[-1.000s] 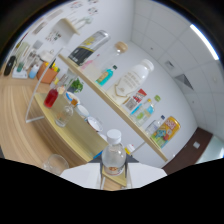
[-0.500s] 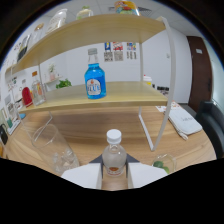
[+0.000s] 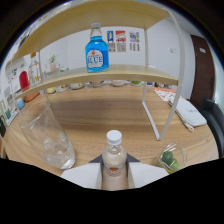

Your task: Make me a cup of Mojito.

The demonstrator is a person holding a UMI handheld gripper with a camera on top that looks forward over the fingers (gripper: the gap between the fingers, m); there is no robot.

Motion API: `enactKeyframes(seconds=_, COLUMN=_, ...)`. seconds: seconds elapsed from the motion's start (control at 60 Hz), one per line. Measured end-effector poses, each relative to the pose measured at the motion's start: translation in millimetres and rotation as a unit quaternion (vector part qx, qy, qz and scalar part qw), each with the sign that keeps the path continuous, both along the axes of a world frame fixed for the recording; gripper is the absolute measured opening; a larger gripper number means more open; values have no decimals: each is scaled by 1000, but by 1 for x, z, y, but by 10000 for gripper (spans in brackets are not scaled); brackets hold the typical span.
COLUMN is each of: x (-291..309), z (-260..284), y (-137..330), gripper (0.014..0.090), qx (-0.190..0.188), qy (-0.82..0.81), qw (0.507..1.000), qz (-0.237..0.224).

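Holding a small clear bottle [image 3: 114, 159] with a white cap, our gripper [image 3: 114, 175] has both fingers pressed on its sides. The bottle stands up straight between the fingers, above the wooden table [image 3: 110, 117].

Just beside the bottle, on one side, we see a tall clear glass [image 3: 47, 135]. It leans in our view and has ice at its bottom. On the other side, close to the bottle, we see a small glass bowl [image 3: 171, 157] with green lime pieces in it.

Beyond the fingers stands a wooden shelf [image 3: 100, 77] on thin white legs. A blue bottle [image 3: 96, 48] stands on the shelf, and its label reads BLUE. Under the shelf, far back on the table, lie some small dishes, but we cannot tell what is in them. At one end of the shelf we see a red bottle [image 3: 23, 80] and other jars. Near the other end, a white flat thing [image 3: 189, 111] lies on the table. Posters [image 3: 121, 40] hang on the wall behind.
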State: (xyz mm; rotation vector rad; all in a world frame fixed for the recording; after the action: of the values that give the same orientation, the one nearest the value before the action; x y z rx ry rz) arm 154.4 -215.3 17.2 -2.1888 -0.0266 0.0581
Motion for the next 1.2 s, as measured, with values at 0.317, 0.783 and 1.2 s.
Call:
enactKeyframes(seconds=0.317, x=5, z=14, y=-17, gripper=812, qx=-12, qy=-28, qw=999, qz=-11)
enactKeyframes(seconds=0.783, x=-75, z=116, y=-92, gripper=862, qx=73, qy=-16, qw=997, qz=-16)
enactKeyframes(seconds=1.2, x=-147, z=130, y=-112, gripper=853, qx=47, qy=-24, qw=999, qz=-13)
